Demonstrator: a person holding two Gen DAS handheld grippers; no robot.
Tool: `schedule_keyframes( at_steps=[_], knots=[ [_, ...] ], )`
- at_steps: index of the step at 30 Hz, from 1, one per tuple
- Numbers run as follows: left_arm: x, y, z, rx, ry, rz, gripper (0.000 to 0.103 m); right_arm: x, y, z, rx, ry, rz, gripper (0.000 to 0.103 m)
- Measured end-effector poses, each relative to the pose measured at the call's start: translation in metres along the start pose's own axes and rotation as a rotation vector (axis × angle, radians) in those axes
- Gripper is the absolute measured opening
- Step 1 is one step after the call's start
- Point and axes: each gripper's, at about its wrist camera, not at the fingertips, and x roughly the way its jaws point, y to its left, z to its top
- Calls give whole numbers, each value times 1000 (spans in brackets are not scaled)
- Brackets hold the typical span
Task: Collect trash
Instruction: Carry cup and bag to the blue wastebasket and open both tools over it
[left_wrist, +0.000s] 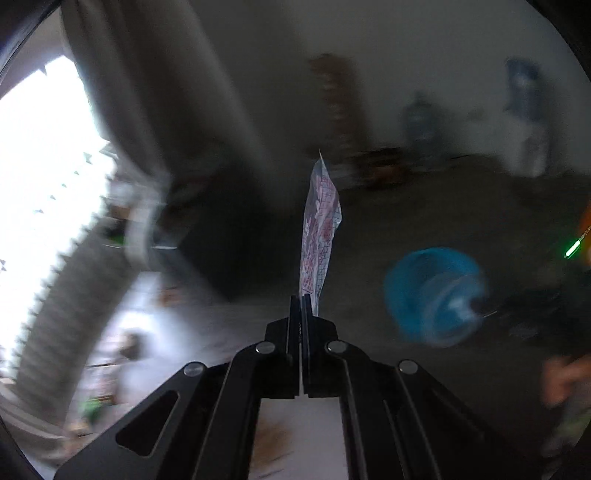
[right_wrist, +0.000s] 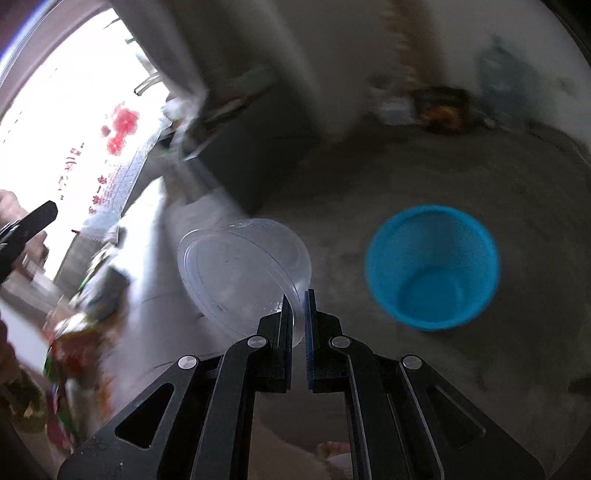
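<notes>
The left gripper was clamped on one printed wrapper standing upright from its tips. The right gripper pinched the rim of one clear plastic lid. Beyond, one blue bucket sat on the floor.

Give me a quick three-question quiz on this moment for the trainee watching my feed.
1. True or false: the left gripper is shut on a printed wrapper.
2. What does the right gripper hold? A) a spoon B) a clear plastic lid C) a can
3. Fill in: the blue bin on the floor stands upright with its mouth ____.

Key: 1 true. 2 B; the fingers pinch its rim. 3 open; nothing shows inside it, though the view is blurred.
</notes>
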Motion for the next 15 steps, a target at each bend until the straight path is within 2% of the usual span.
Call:
schedule_keyframes(
  at_steps=[3, 4, 6, 10, 14, 15],
  knots=[
    [64, -33, 38, -75, 131, -270, 1, 17, -47, 8, 102, 12, -88, 4],
    [82, -44, 43, -97, 175, -314, 1, 26, -65, 10, 147, 21, -112, 4],
    [133, -80, 53, -81, 279, -356, 1, 41, -93, 13, 208, 40, -154, 4],
    [210, -128, 55, -77, 398, -388, 1, 72, -141, 17, 315, 75, -216, 4],
    [271, -154, 51, -117, 481, -411, 3, 103, -173, 21, 392, 107, -251, 5],
    [280, -160, 50, -117, 491, -411, 7, 114, -181, 22, 415, 118, -267, 10]
  ],
)
